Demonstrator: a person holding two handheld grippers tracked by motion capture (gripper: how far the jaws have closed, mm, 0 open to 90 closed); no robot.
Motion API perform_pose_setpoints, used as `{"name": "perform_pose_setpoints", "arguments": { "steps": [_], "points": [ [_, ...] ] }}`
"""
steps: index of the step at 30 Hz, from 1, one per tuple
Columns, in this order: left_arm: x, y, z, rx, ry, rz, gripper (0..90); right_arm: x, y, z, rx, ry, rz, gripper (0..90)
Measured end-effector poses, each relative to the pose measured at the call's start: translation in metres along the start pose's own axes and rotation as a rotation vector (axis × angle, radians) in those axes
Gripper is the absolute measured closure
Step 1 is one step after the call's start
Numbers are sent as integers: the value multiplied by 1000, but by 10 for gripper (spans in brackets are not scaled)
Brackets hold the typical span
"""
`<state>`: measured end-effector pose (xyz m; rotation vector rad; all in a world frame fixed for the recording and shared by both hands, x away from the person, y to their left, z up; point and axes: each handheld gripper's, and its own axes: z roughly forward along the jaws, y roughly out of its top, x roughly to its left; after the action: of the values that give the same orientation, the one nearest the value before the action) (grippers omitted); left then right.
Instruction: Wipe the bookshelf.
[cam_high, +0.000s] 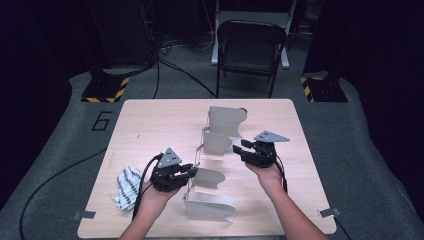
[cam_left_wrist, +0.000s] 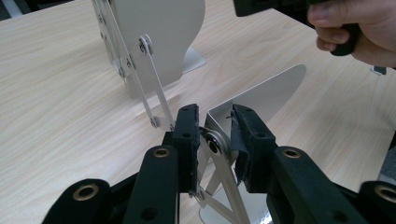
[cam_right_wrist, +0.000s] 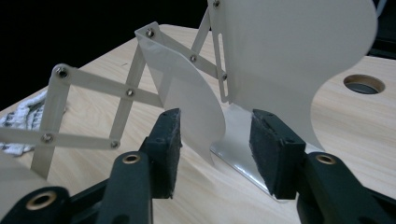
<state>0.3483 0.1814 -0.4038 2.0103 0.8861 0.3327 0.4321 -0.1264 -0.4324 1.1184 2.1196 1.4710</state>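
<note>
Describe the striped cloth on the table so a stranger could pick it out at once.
Start at the light wooden table and go to its near left part, left of the left gripper. The crumpled white cloth with dark stripes lies there, the one soft thing beside the stiff white expanding metal divider rack.

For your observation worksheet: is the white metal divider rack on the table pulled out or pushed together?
Pulled out. The divider rack has its panels standing apart in a row, and its scissor links are spread into open crosses.
</note>
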Motion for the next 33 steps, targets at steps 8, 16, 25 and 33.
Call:
{"name": "perform_pose_setpoints", "arguments": {
  "steps": [8, 16, 25, 33],
  "points": [
    [0, 1, -1, 5, 5, 24, 731, 5, 19, 33, 44, 42, -15, 469],
    [6, 3, -1, 8, 43, 33, 751, 14, 26, 50, 65, 54, -45, 612],
    [22, 4, -2, 6, 58, 14, 753, 21, 27, 53, 102, 74, -127, 837],
    [35, 10, -4, -35, 70, -40, 606, 23, 25, 40, 127, 33, -209, 896]
  ]
}}
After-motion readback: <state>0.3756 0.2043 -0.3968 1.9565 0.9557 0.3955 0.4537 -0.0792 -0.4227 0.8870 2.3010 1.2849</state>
